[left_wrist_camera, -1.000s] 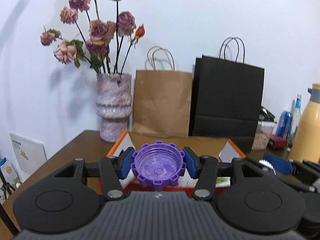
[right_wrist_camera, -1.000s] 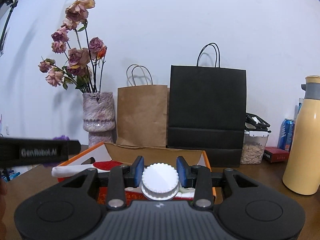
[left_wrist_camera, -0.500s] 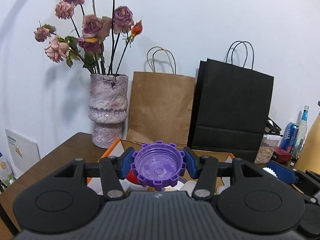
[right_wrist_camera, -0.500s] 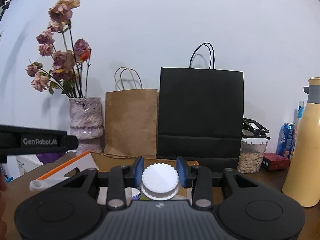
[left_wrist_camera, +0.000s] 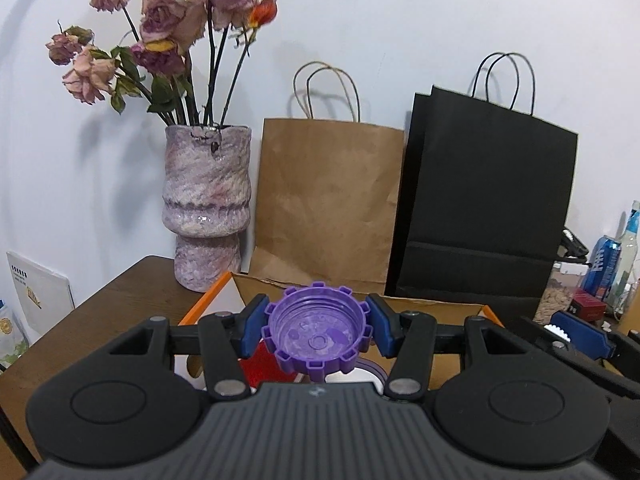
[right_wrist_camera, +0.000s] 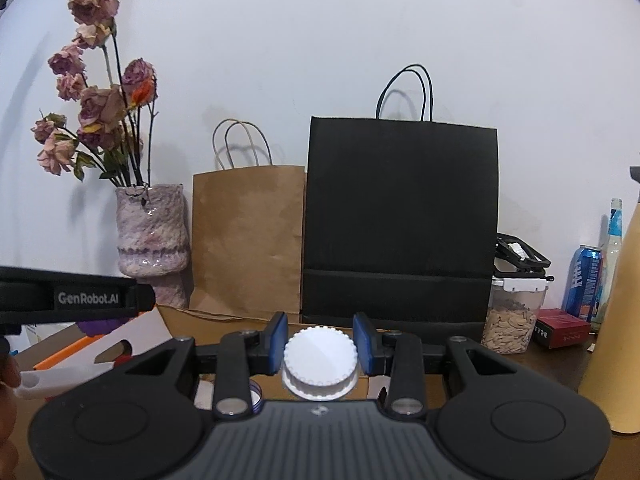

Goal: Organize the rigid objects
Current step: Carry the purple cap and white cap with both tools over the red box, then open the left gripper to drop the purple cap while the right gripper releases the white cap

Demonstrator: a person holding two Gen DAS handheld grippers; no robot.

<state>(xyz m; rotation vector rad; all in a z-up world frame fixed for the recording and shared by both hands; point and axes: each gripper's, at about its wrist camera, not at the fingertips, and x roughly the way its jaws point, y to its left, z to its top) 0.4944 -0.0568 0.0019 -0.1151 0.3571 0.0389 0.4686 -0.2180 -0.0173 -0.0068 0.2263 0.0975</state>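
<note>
Mid-run: our left claw pinches the purple cap, right claw pinches the white cap, both over the box. Some items already inside; neither cap dropped yet.

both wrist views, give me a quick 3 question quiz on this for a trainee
1. True or false: the left gripper is shut on a purple cap whose hollow side faces up.
2. What does the right gripper hold? A) a red lid B) a white ribbed cap C) nothing
3. Fill in: against the wall, the brown paper bag stands between the vase and the ____ paper bag.

Key: 1 true; 2 B; 3 black
</note>
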